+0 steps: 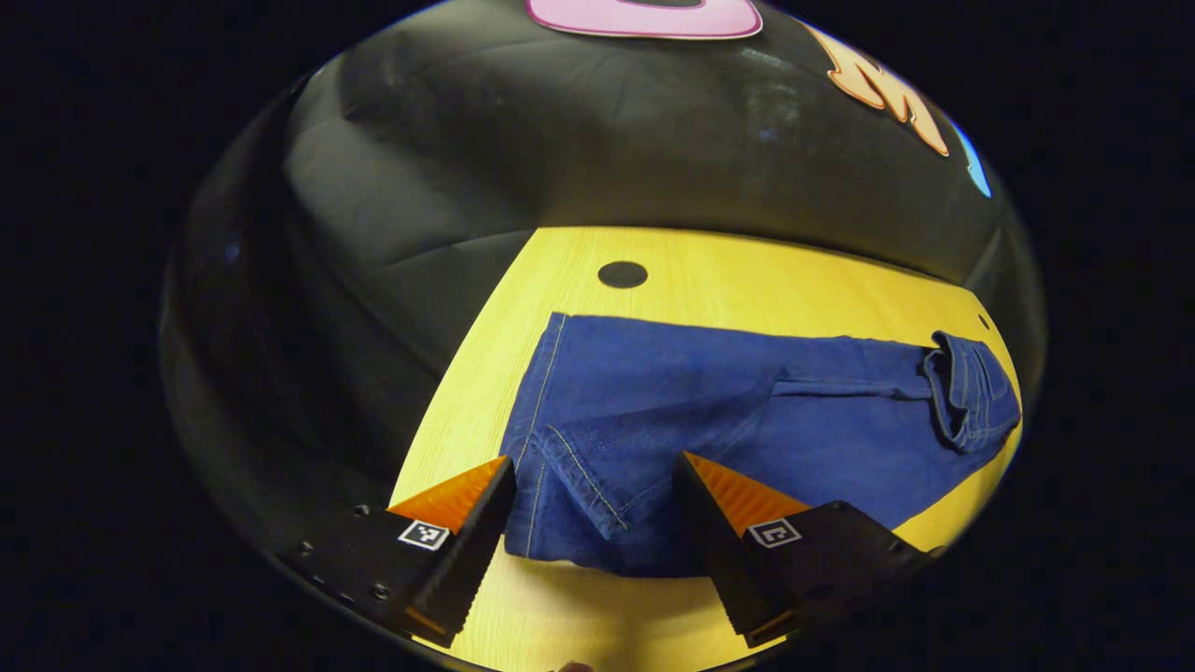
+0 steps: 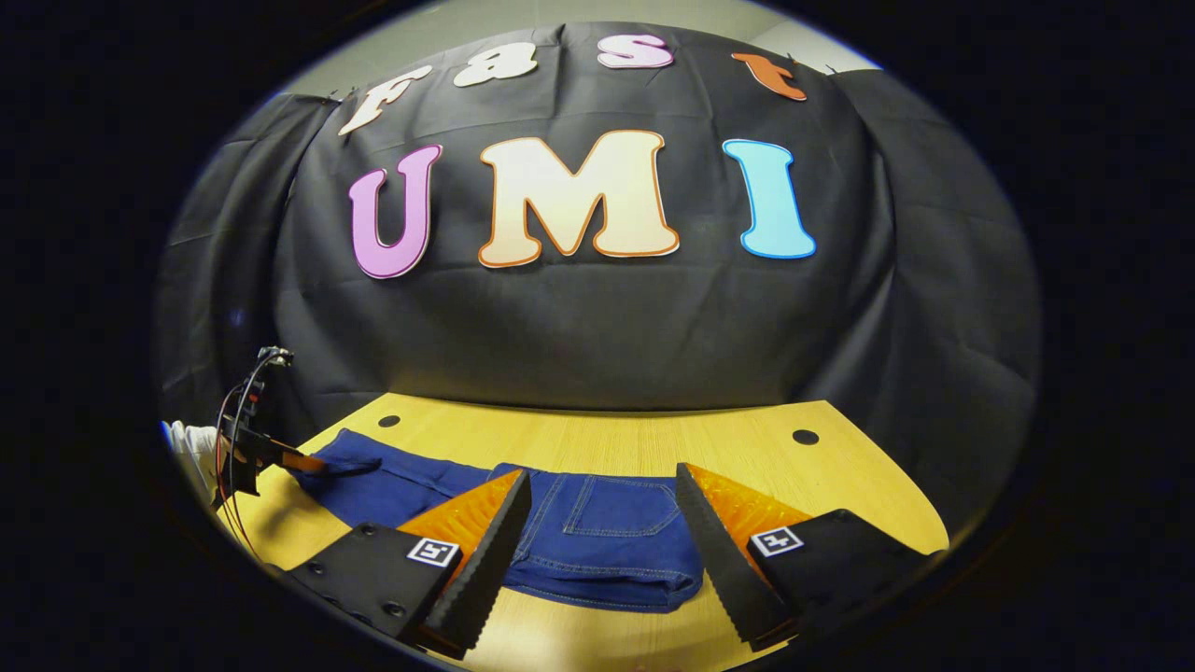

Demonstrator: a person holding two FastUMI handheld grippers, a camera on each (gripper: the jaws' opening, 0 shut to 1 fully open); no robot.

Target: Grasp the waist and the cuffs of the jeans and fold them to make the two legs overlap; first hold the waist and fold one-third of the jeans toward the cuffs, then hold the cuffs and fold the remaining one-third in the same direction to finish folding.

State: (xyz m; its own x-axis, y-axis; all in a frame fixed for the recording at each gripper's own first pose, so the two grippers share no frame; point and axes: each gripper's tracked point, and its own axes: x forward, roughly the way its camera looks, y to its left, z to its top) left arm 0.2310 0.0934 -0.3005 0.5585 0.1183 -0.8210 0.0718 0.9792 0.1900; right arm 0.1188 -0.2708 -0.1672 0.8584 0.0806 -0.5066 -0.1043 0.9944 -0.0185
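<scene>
Jeans (image 1: 747, 411) are laid lengthwise across the yellow table (image 1: 653, 257), legs apparently already overlapped into one band. In the left gripper view the cuffs (image 1: 569, 485) lie between the spread fingers of the left gripper (image 1: 593, 509), nothing pinched; the waist (image 1: 971, 387) is seen bunched at the far end. In the right gripper view the right gripper (image 2: 602, 523) is held with fingers spread, hovering over the waist (image 2: 607, 551) and its back pocket (image 2: 621, 504), no cloth gripped. The left gripper (image 2: 280, 457) is seen far off at the cuff end.

Risks judged from here: only the top layer may be caught at the waist (the hem there looks rumpled), so the legs could slide apart during the fold. The upper cuff is already skewed over the lower one; a shallow pinch would likely drag it further.
</scene>
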